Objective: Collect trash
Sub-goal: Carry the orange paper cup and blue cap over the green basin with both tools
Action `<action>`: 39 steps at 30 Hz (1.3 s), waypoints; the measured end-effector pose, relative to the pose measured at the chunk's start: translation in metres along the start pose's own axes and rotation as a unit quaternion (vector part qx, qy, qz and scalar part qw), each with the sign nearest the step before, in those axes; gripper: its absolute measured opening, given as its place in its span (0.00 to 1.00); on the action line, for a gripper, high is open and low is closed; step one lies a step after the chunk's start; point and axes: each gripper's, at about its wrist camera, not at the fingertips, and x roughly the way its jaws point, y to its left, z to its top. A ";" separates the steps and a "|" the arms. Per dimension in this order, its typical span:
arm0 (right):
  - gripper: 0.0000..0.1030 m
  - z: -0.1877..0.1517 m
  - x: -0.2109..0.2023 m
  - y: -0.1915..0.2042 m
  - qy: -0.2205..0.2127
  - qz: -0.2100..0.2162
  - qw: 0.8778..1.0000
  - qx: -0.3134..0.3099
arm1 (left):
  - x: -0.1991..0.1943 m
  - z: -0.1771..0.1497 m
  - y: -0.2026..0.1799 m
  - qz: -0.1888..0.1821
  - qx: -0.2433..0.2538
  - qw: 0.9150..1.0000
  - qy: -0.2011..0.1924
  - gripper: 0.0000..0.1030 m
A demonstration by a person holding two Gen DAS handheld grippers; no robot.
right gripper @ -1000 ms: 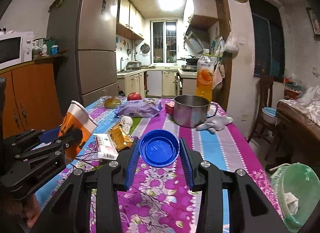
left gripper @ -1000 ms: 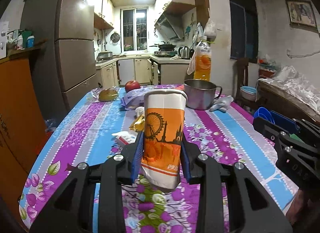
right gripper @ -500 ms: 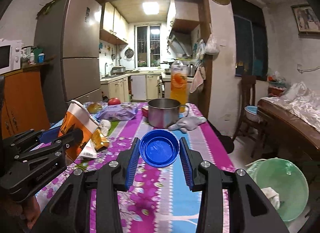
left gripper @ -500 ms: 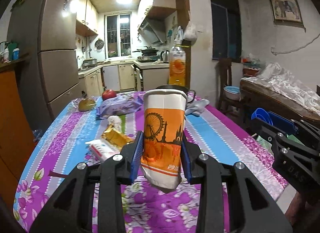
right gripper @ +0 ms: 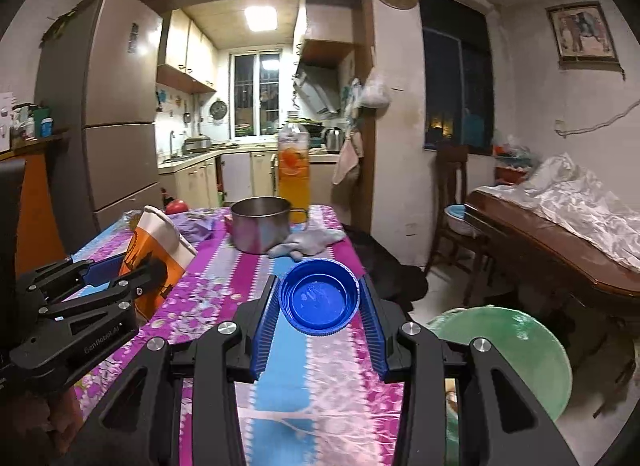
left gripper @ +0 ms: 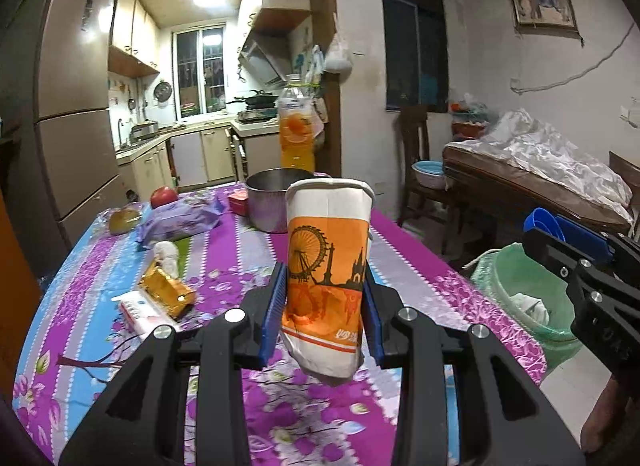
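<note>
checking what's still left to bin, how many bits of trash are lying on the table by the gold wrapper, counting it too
3: the gold wrapper, a white packet touching its near side, and a crumpled white tissue just behind it. More may be hidden behind the held paper cup.

a pot (left gripper: 269, 198) stood at the far end of the table (left gripper: 404, 266), with a bottle (left gripper: 295, 129) just behind it and a glove (right gripper: 308, 241) on the cloth at its right. a wrapped packet (left gripper: 176, 219) and an apple (left gripper: 163, 195) lay far left; a box (left gripper: 168, 293) and a tissue pack (left gripper: 144, 312) lay nearer left. a bin (left gripper: 524, 286) sat on the floor, right of the table.
</note>
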 end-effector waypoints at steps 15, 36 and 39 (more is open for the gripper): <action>0.39 -0.006 -0.014 -0.092 0.009 -0.076 0.997 0.026 | 0.019 0.013 -0.068 -0.046 0.035 0.998 0.003 0.33; 0.39 -0.011 0.000 -0.214 0.054 -0.155 0.984 0.067 | 0.056 0.021 -0.184 -0.152 0.078 0.985 0.037 0.33; 0.39 -0.011 0.004 -0.227 0.062 -0.158 0.983 0.076 | 0.062 0.021 -0.201 -0.164 0.087 0.982 0.046 0.33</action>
